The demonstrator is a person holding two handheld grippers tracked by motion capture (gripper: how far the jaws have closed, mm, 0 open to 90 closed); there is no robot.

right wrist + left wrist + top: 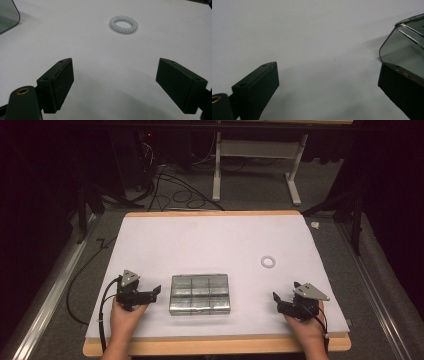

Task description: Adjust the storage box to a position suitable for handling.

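A clear plastic compartment box (200,293) lies on the white table mat (210,240), lid closed, near the front centre. Its rounded corner (404,45) shows at the right of the left gripper view, and another corner (7,15) at the top left of the right gripper view. A pale spiral hair tie (268,262) (123,24) lies on the mat to the right of the box. My left gripper (156,292) (327,85) rests just left of the box, open and holding nothing. My right gripper (276,300) (115,82) rests at the front right, open, pointing toward the hair tie.
The mat covers a wooden tabletop (215,345) whose edge shows at the front. Black cables (180,195) and a white desk frame (255,165) stand on the floor beyond the table. A small white object (315,225) lies off the mat's far right corner.
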